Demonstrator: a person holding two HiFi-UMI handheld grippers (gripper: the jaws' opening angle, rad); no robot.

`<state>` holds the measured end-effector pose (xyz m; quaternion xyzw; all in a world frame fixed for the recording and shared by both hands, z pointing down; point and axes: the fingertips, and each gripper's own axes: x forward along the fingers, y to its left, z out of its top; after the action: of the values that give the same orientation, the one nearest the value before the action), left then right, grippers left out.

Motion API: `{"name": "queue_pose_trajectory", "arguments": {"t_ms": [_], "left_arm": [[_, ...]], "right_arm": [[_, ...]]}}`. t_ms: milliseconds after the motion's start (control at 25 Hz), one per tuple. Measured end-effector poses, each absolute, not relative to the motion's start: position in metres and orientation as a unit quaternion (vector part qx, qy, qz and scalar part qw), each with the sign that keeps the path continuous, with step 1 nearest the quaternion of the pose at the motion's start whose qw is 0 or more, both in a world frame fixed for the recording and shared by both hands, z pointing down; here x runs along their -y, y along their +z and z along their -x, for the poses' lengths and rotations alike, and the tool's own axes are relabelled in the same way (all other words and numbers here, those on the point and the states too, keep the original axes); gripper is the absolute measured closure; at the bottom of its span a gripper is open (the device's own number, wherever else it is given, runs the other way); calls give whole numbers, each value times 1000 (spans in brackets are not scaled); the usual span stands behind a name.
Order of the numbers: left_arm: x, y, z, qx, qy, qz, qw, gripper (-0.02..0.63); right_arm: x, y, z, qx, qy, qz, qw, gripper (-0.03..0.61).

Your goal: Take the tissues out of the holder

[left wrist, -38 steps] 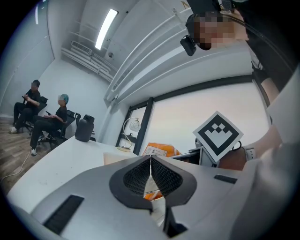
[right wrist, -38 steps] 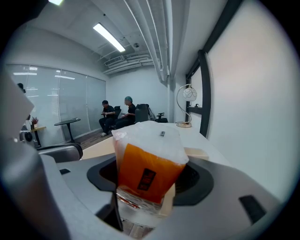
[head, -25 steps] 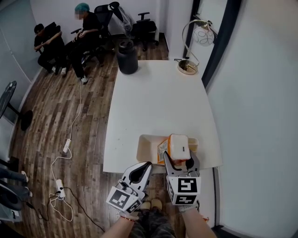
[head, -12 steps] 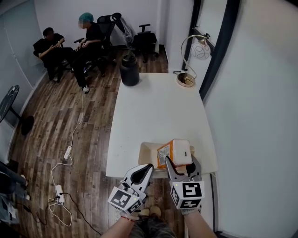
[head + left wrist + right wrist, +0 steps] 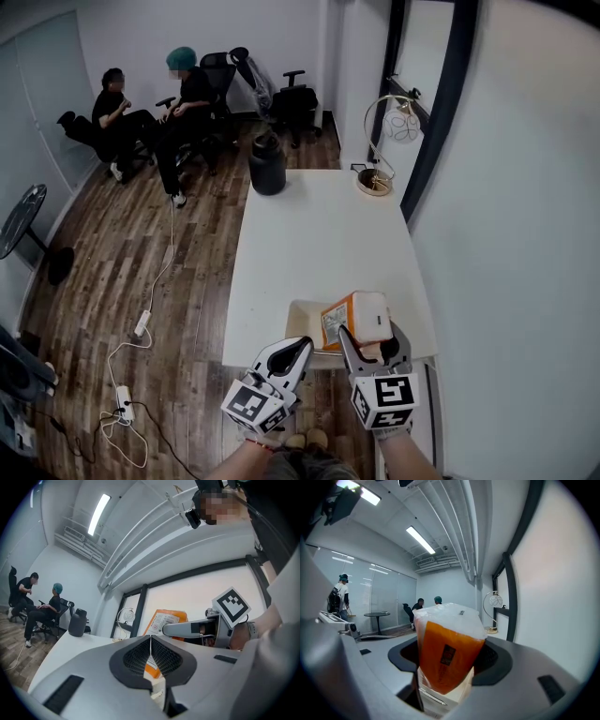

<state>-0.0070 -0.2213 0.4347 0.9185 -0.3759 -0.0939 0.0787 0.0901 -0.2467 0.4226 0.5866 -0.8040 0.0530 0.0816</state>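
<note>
An orange tissue pack (image 5: 354, 317) with a clear white top stands up out of a cream open-topped holder (image 5: 302, 324) at the table's near edge. My right gripper (image 5: 371, 337) is shut on the pack, one jaw on each side. In the right gripper view the pack (image 5: 446, 654) fills the gap between the jaws, with the holder's rim (image 5: 443, 699) just below. My left gripper (image 5: 297, 346) hovers shut and empty left of the holder, off the table's front edge. In the left gripper view its jaws (image 5: 151, 638) meet in a line, with the pack (image 5: 165, 619) beyond.
On the white table (image 5: 314, 244), a black jug (image 5: 267, 165) stands at the far left corner and a gold-based lamp (image 5: 378, 183) at the far right. A wall runs close along the right. Two people (image 5: 159, 108) sit on chairs beyond; a cable (image 5: 142, 323) lies on the wood floor.
The head view has tilted up, so the table and holder sit lower in frame. The right gripper keeps hold of the pack above the holder. The left gripper stays shut.
</note>
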Motion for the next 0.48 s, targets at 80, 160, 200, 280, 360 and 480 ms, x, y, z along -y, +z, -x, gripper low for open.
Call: {"name": "queue_pose_trajectory", "arguments": {"t_ms": [80, 160, 200, 280, 360, 480], "left_arm": [[220, 430, 8, 375, -97, -919, 74, 600], [219, 424, 8, 369, -102, -921, 64, 600], [218, 422, 7, 366, -105, -923, 61, 600], [218, 419, 7, 365, -105, -923, 62, 600], [218, 416, 7, 367, -105, -922, 65, 600], [218, 413, 7, 365, -108, -923, 63, 600]], "right_arm": [[244, 418, -89, 805, 49, -585, 81, 282], [242, 413, -88, 806, 45, -584, 79, 282], [241, 410, -87, 807, 43, -584, 78, 282], [239, 406, -86, 807, 41, -584, 77, 282], [238, 404, -85, 808, 39, -583, 76, 282], [236, 401, -84, 808, 38, -583, 73, 282]]}}
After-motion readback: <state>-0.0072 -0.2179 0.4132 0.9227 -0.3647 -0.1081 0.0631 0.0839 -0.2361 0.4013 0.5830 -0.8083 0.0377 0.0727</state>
